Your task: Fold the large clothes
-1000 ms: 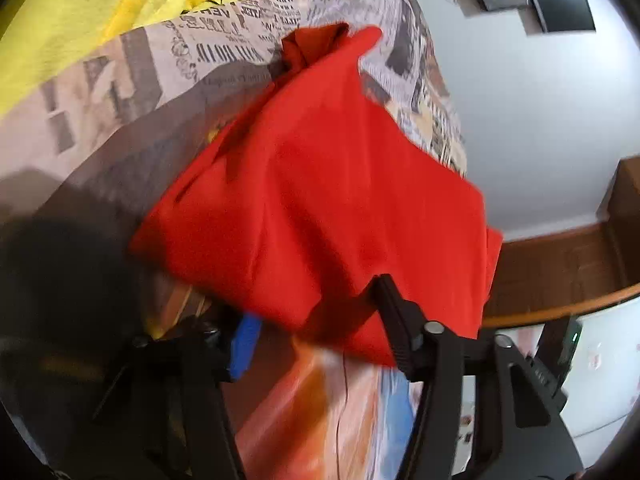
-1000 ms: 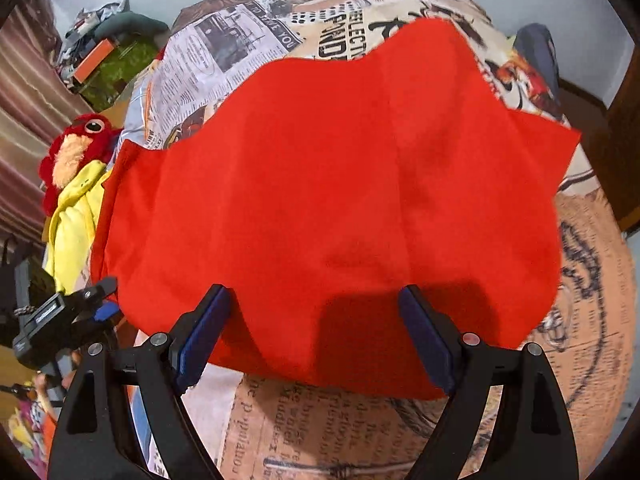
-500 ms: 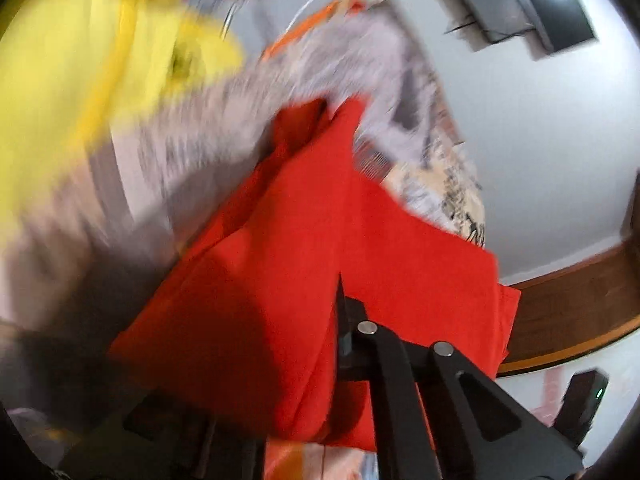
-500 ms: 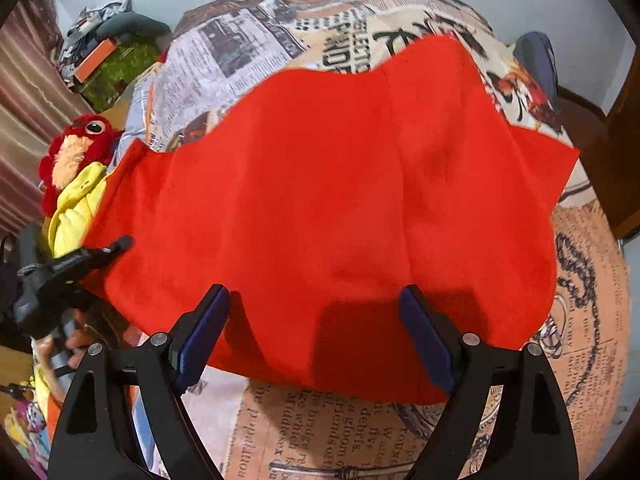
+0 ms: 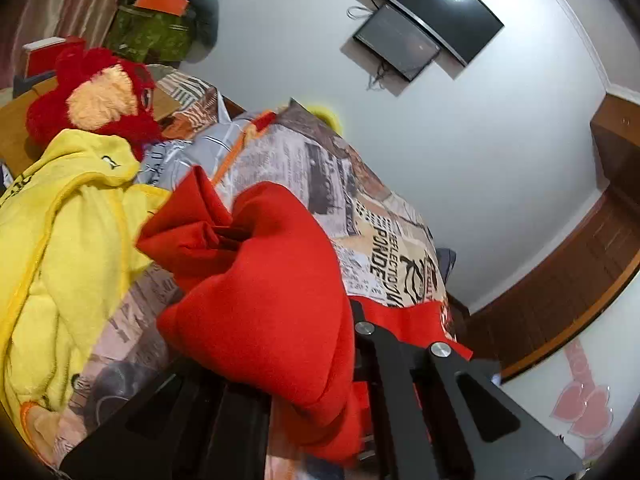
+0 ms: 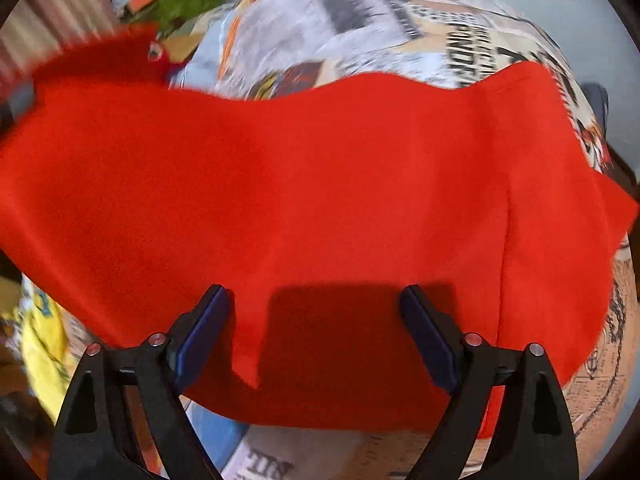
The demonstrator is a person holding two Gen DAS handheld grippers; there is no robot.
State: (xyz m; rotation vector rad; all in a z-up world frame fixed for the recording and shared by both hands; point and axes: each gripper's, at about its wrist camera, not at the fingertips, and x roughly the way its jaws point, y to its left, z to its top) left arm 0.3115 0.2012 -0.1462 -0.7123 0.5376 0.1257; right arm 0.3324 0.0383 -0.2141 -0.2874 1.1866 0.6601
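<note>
A large red garment lies spread across a bed with a newspaper-print cover. In the left wrist view my left gripper is shut on a bunched edge of the red garment and holds it lifted off the bed, the cloth draped over the fingers. In the right wrist view my right gripper is open, its blue-padded fingers spread over the near edge of the garment, holding nothing.
A yellow garment lies at the left of the bed, with a red plush toy behind it. A pile of clutter stands at the back left. A dark screen hangs on the white wall. A wooden cabinet stands on the right.
My left gripper has shut on the garment's left edge and lifted it, tilting upward. The cloth's left side has risen and stretched across the right wrist view. My right gripper stays open.
</note>
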